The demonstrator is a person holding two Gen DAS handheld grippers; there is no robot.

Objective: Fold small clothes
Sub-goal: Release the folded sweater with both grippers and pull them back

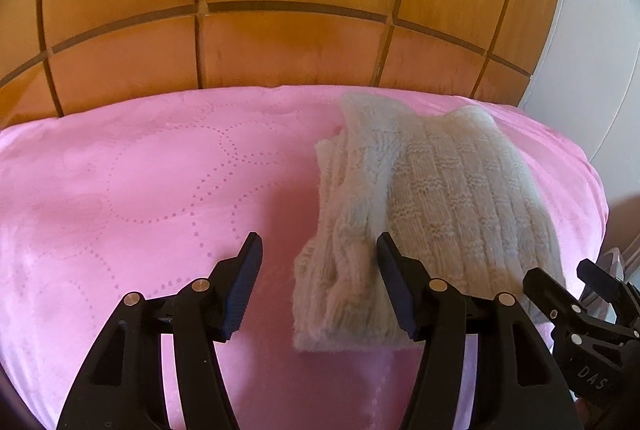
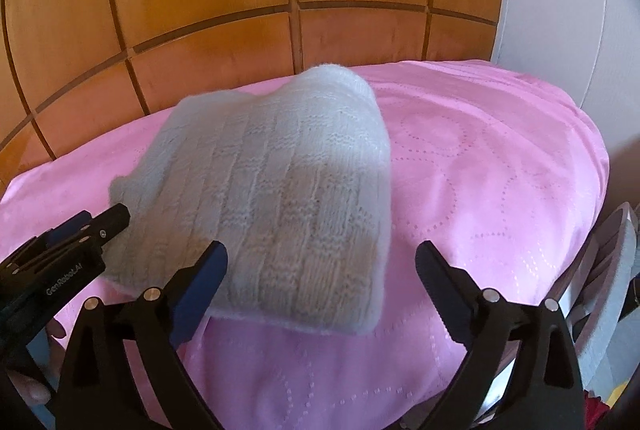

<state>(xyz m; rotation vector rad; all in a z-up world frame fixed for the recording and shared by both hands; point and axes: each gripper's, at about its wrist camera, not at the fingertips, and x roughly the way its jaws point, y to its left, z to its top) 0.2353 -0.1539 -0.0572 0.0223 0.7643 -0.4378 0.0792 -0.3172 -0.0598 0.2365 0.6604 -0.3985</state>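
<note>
- On the pink bedspread [image 1: 140,170], we are hovering both grippers, left [image 1: 320,286] and right [image 2: 322,290], fingers apart, gripping nothing.
- We are judging the knitted garment [image 2: 280,190] folded; next comes smoothing or setting aside.

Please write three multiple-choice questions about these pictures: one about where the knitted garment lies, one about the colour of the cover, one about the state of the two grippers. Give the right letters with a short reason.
1. Where does the knitted garment lie?
A. on the wooden wall
B. on the cover
C. on a chair

2. What colour is the cover?
A. green
B. white
C. pink

3. What do the left gripper and right gripper hold?
A. nothing, both are open
B. the garment, each by a corner
C. a hanger

Key: 1 B, it lies folded on the cover. 2 C, the quilted cloth is pink. 3 A, no cloth is clamped between the fingers of either gripper.
</note>
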